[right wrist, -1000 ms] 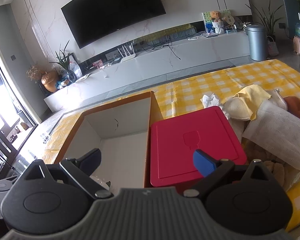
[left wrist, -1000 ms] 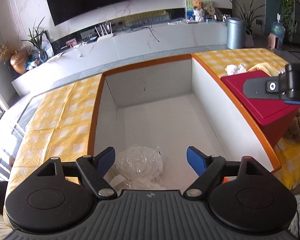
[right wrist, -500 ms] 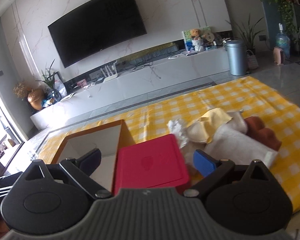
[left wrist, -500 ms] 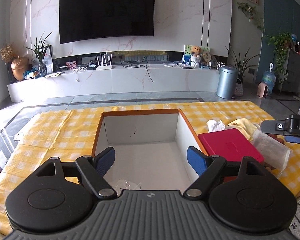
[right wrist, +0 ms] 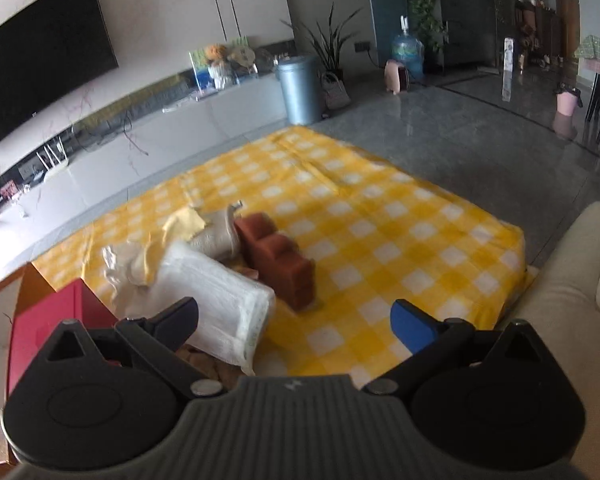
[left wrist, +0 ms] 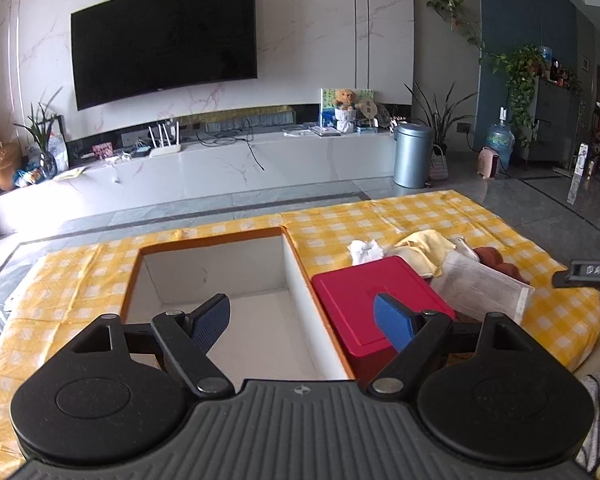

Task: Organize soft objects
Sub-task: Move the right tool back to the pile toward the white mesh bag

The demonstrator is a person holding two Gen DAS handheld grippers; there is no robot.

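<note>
A pile of soft things lies on the yellow checked cloth (right wrist: 380,216): a white packet (right wrist: 216,300) (left wrist: 484,286), a brown plush block (right wrist: 278,260) (left wrist: 496,260), a yellow cloth (left wrist: 424,246) (right wrist: 184,220), a beige roll (right wrist: 216,236) and white crumpled tissue (left wrist: 365,250). A red box (left wrist: 374,304) stands beside a white open bin with an orange rim (left wrist: 216,240). My left gripper (left wrist: 302,322) hovers open and empty above the bin's right wall. My right gripper (right wrist: 294,320) is open and empty just before the white packet and plush; its tip shows in the left wrist view (left wrist: 588,270).
A long white TV bench (left wrist: 204,172) with a black screen (left wrist: 164,36) runs along the far wall. A grey metal bin (left wrist: 413,156) stands on the floor beyond the cloth. A cream sofa arm (right wrist: 572,280) sits at the right.
The left gripper has risen and pulled back from inside the bin, leaving a clear plastic bag behind. The right gripper has swung right, from over the red box toward the soft pile.
</note>
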